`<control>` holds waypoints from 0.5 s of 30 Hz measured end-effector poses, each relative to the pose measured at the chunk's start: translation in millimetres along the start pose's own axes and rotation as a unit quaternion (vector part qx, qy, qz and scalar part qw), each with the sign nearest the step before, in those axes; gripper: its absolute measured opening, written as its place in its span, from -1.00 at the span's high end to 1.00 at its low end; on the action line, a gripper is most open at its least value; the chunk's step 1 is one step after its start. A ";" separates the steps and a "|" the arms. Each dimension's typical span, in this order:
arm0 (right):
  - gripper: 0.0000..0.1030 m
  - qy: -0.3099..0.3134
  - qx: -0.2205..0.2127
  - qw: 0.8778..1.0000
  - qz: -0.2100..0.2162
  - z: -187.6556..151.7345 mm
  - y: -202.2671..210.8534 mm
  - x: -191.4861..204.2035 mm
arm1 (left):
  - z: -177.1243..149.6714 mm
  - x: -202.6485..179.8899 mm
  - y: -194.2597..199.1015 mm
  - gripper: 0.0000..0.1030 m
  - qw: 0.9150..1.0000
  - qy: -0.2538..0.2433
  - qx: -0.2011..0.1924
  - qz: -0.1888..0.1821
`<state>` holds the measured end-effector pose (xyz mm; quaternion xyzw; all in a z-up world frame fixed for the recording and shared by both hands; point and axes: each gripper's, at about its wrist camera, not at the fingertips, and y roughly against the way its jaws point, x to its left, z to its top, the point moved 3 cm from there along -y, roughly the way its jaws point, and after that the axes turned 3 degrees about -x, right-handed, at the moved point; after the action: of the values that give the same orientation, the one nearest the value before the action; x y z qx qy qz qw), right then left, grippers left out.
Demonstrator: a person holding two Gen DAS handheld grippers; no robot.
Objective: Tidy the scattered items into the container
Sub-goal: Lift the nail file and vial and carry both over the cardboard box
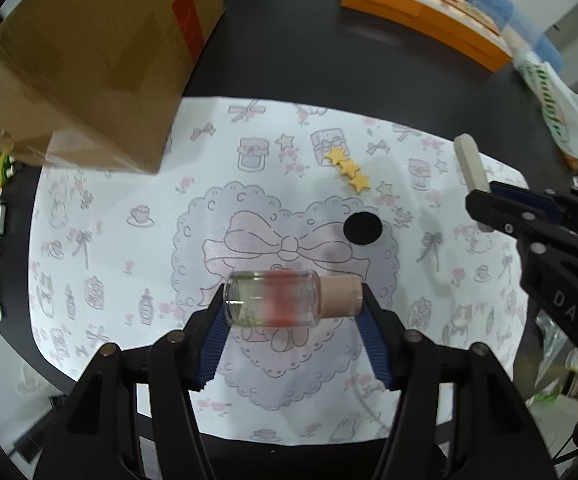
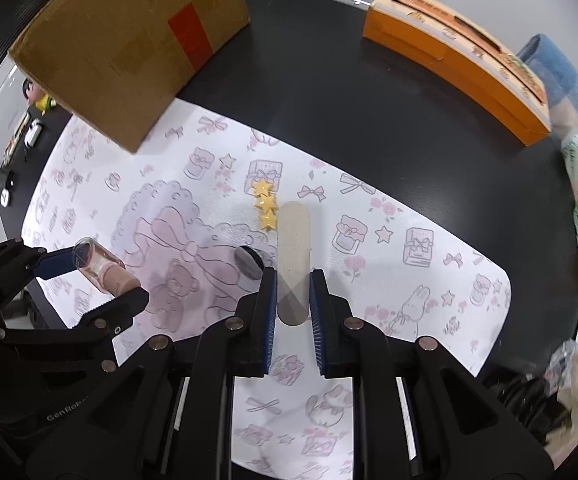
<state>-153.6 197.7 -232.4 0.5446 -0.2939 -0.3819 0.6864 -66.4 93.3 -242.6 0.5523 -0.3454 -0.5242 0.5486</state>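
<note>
One cardboard box [image 1: 89, 64] at the patterned mat's [image 1: 137, 248] far-left corner, your right gripper [image 2: 293, 292], marked "DAS" only in the left view, clamps one nail file [image 2: 293, 256], your left gripper [image 1: 295, 300], "GenRobo" in the right view, grips one corked glass bottle [image 1: 285, 298] above mat centre, three-star clip [image 1: 349, 168] and one black disc [image 1: 362, 229] beyond.

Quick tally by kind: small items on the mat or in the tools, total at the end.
Corked glass bottle, in left tool: 1
Nail file, in right tool: 1
Yellow star clip, on mat: 1
Black disc, on mat: 1
Total: 4
</note>
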 end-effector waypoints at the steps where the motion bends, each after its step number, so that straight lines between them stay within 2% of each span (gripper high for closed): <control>1: 0.69 -0.007 -0.004 1.000 -0.002 0.9 5.5 2.1 | 0.8 3.6 2.9 -0.14 1.000 -0.004 -0.003 -0.002; 15: 0.69 -0.086 -0.050 0.995 -0.021 3.4 76.1 35.1 | 28.6 35.4 60.0 -0.14 0.997 -0.053 -0.043 -0.028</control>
<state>-122.1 175.0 -158.1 0.4808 -0.3209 -0.4560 0.6767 -74.7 42.9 -187.2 0.5095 -0.3356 -0.5821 0.5376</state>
